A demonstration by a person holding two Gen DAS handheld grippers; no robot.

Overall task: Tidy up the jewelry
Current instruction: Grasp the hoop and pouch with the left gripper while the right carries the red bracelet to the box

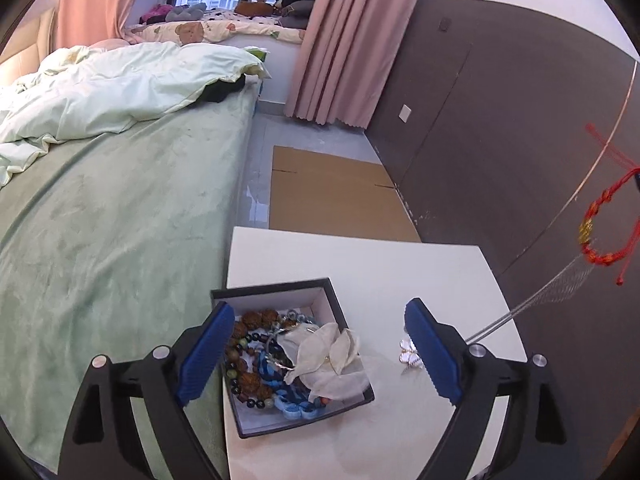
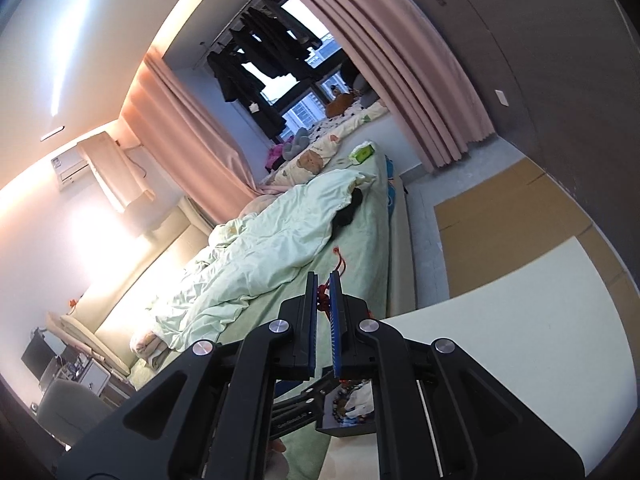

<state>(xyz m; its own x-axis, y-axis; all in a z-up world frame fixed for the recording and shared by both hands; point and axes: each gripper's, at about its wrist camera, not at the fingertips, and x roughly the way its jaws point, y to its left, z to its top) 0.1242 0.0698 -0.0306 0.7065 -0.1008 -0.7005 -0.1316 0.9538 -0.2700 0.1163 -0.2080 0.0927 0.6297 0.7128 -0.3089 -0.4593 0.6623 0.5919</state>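
A black jewelry box (image 1: 248, 428) stands on the white table (image 1: 360, 256), holding beaded bracelets (image 1: 244, 356), a blue braided piece (image 1: 296, 404) and a cream fabric flower (image 1: 332, 356). My left gripper (image 1: 319, 307) hovers over the box, open, with nothing between its blue pads. A small butterfly brooch (image 1: 410, 354) lies on the table right of the box. My right gripper (image 2: 323, 280) is shut on a red cord bracelet (image 2: 323, 300). In the left wrist view this red bracelet (image 1: 596, 236) hangs in the air at the right, with a silver chain (image 1: 540, 296) trailing from it down to the table.
A bed with a green sheet (image 1: 100, 240) and a crumpled pale duvet (image 1: 100, 92) runs along the table's left side. Flattened cardboard (image 1: 332, 192) lies on the floor beyond the table. Dark wall panels (image 1: 500, 120) stand to the right, pink curtains (image 1: 336, 48) behind.
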